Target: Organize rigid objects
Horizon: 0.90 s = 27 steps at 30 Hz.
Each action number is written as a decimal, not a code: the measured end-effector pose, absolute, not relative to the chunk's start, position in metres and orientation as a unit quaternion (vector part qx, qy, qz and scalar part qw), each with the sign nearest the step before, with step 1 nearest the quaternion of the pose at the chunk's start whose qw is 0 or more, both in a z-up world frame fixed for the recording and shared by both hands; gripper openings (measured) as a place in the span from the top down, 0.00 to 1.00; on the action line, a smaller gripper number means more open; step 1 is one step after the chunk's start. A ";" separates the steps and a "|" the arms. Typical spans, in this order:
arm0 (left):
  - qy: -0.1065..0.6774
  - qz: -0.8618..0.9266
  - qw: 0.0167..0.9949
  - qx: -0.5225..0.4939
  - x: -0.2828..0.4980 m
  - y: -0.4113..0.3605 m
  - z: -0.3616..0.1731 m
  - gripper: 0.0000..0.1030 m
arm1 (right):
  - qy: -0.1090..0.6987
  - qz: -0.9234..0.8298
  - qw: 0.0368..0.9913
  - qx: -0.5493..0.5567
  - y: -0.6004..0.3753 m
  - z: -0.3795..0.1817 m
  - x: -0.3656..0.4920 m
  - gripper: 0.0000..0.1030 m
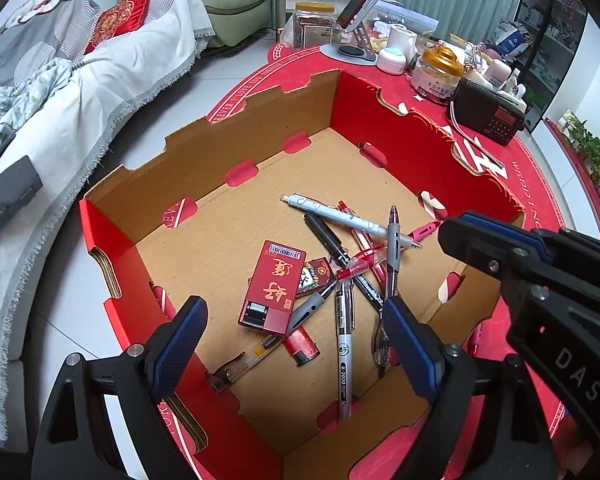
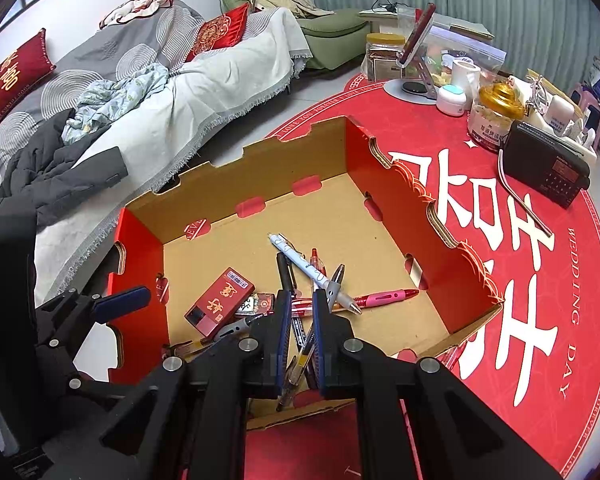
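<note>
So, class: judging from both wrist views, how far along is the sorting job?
Done: pens, a red packet and a lighter already lie in the cardboard box. In hand: nothing visibly; left gripper open, right gripper narrow over the pens. Left: unclear.

Left wrist view: looked steeply down into the cardboard box [image 1: 236, 148] from its near corner, close; right wrist view: similar, perhaps slightly higher; both shared the pens [image 1: 346, 240], box interior, red tablecloth [image 2: 540, 288].
</note>
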<state>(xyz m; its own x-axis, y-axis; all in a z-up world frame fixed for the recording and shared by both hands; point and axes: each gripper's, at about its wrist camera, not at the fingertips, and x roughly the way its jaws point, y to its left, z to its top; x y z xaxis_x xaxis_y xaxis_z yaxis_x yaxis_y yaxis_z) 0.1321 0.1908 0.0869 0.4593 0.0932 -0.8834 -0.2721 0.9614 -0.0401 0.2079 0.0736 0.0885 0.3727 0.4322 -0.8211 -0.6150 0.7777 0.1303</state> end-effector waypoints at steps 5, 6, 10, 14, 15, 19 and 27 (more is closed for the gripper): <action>0.508 0.108 0.851 -0.083 0.131 0.190 0.087 0.12 | 0.467 0.310 0.822 -0.098 0.071 0.085 0.209 0.89; 0.508 0.107 0.851 -0.083 0.131 0.190 0.088 0.12 | 0.468 0.309 0.822 -0.097 0.070 0.085 0.209 0.89; 0.508 0.106 0.851 -0.082 0.129 0.188 0.089 0.12 | 0.468 0.307 0.823 -0.095 0.068 0.086 0.209 0.89; 0.508 0.106 0.851 -0.082 0.128 0.187 0.089 0.12 | 0.469 0.303 0.824 -0.097 0.066 0.086 0.209 0.89; 0.508 0.106 0.851 -0.082 0.127 0.186 0.090 0.12 | 0.470 0.301 0.824 -0.098 0.066 0.086 0.209 0.89; 0.508 0.106 0.851 -0.082 0.126 0.186 0.090 0.12 | 0.474 0.299 0.823 -0.097 0.065 0.084 0.209 0.88; 0.507 0.107 0.851 -0.082 0.123 0.184 0.091 0.12 | 0.447 0.303 0.836 -0.101 0.065 0.095 0.201 0.22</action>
<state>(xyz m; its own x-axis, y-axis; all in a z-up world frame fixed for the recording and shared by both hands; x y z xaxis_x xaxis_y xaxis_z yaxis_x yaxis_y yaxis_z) 0.1226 0.1844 0.0913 0.4633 0.0981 -0.8808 -0.2648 0.9638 -0.0319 0.2014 0.0653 0.0947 0.4169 0.4164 -0.8080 -0.5968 0.7959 0.1022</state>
